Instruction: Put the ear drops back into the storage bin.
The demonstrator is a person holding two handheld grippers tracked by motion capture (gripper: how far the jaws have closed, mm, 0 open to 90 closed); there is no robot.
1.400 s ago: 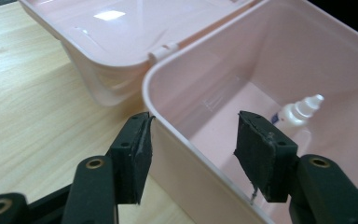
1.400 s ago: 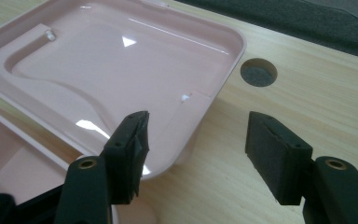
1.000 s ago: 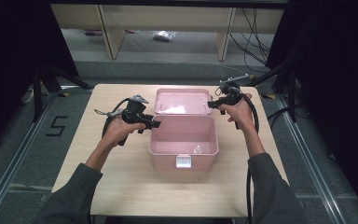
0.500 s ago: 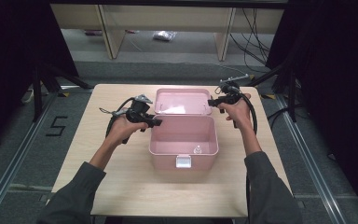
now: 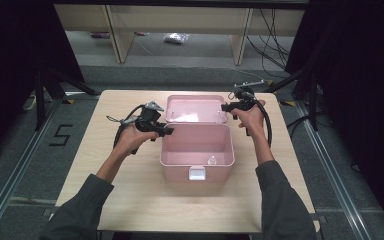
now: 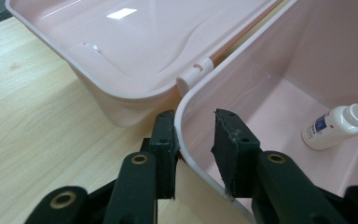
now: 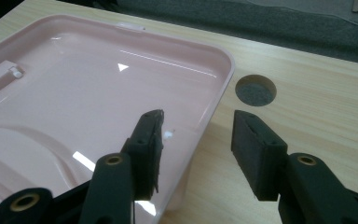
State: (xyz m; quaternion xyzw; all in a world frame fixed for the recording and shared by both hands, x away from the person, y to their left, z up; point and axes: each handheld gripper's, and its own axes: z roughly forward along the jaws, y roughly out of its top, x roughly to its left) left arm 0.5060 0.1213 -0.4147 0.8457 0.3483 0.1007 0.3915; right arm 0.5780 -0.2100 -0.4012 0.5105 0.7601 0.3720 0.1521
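Both claws settling onto an open pink plastic box before its lid is swung

High view: left claw point(image 5: 166, 131) meets the pale pink plastic box point(image 5: 197, 155) at its near-left rim, right claw point(image 5: 226, 106) the laid-back pink lid point(image 5: 196, 108); pale wooden desk point(image 5: 105, 165), grey floor and dark curtains around. Left claw view: the jaws, just closing, straddle the box wall, outer pad touching, inner apart; a small white bottle point(image 6: 335, 125) lies right of them. Right claw view: jaws, also closing, straddle the lid's edge point(image 7: 214, 100) without pinching; seat both squarely first.
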